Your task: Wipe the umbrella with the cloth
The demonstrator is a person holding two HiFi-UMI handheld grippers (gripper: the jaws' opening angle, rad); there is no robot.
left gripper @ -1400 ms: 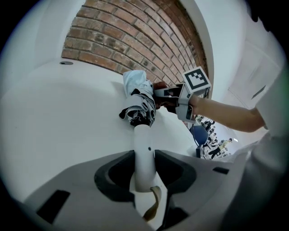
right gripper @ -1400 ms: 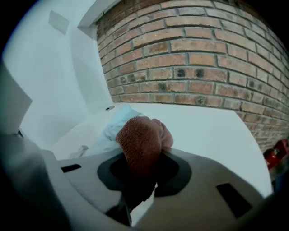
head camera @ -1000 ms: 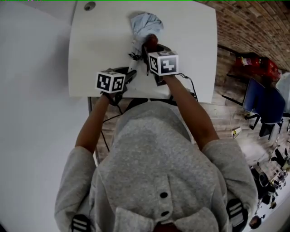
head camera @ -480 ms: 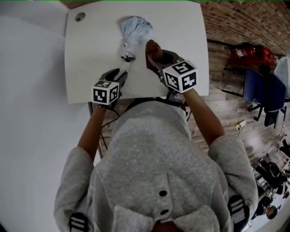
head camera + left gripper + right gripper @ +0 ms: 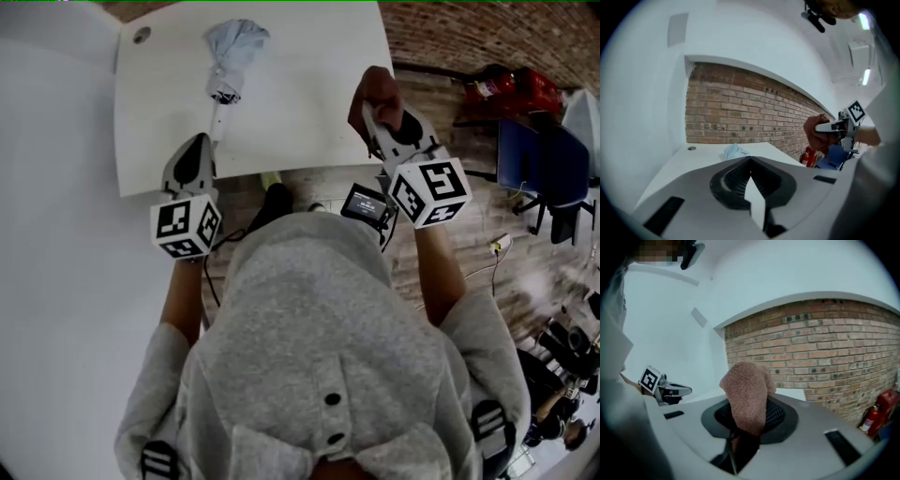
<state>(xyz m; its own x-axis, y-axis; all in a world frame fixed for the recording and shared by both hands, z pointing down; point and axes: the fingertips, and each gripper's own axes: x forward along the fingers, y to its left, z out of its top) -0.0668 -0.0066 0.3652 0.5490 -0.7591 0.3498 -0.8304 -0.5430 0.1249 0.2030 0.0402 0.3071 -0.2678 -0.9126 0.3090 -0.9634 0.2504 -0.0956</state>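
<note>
The folded light-blue umbrella [image 5: 234,42] lies on the white table [image 5: 309,103], its thin handle end pointing toward me; the left gripper view shows the umbrella [image 5: 735,151] small, far ahead. My left gripper [image 5: 195,142] hangs over the table's near left edge, apart from the umbrella. Its jaws have just been closing and stand shut with nothing between them [image 5: 750,161]. My right gripper [image 5: 375,111] is raised at the table's right edge, shut on a reddish-brown cloth [image 5: 378,86]. That cloth [image 5: 747,392] bulges up out of the jaws.
A round grommet [image 5: 141,35] sits in the table's far left corner. A white wall runs along the left, a brick wall behind. A red fire extinguisher [image 5: 511,89] and a blue chair [image 5: 539,197] stand on the floor to the right.
Both grippers have risen and drawn back from the umbrella, the right one swinging right with the cloth. The left jaws, open by the handle before, are now shut and empty.
</note>
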